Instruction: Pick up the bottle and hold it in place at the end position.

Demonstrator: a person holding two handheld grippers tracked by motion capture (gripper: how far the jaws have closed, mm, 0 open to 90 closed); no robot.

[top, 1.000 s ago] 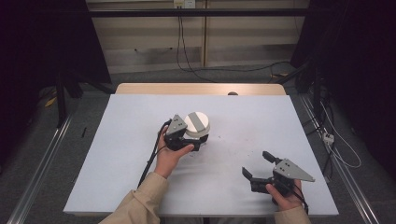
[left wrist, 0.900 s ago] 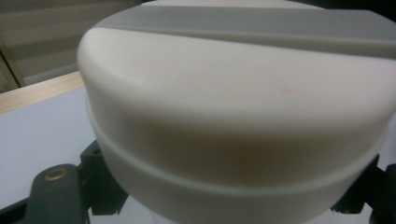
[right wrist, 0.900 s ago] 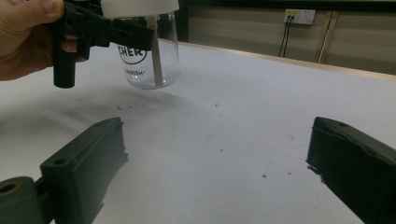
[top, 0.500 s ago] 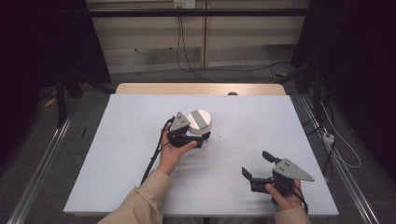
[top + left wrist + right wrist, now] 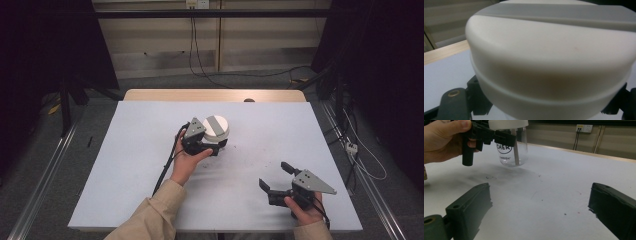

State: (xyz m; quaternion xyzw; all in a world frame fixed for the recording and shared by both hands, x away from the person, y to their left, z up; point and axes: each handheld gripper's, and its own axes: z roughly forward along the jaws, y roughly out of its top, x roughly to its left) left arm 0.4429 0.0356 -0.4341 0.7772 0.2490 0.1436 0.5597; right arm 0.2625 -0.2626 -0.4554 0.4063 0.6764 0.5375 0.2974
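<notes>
Clear glass below, white cap with a grey stripe above: jar (image 5: 216,131) just above centre of the high view, upright, long axis vertical, appearing lifted slightly off the white table (image 5: 125,165) in the right gripper view, where a shadow lies under its base. Gripped at the neck under the cap by the left gripper (image 5: 207,146), jaws shut tight on it from the lower-left side of the jar; black jaw tips visible either side below the cap (image 5: 549,62) in the left gripper view. Printed lettering on the glass (image 5: 510,152) at upper left of the right gripper view, a pale straw-like stick inside. Right gripper (image 5: 276,180) at lower right of the high view, well apart from the jar, jaws wide open with nothing between them, pointing up-left toward it. Judged next: either setting the jar down or bringing the free tongs across to the cap; left hand clearly the nearer. Plenty of bare table all round, faint dark smudges between the two grippers, wooden far edge (image 5: 215,95) near the top, side edges well away.
</notes>
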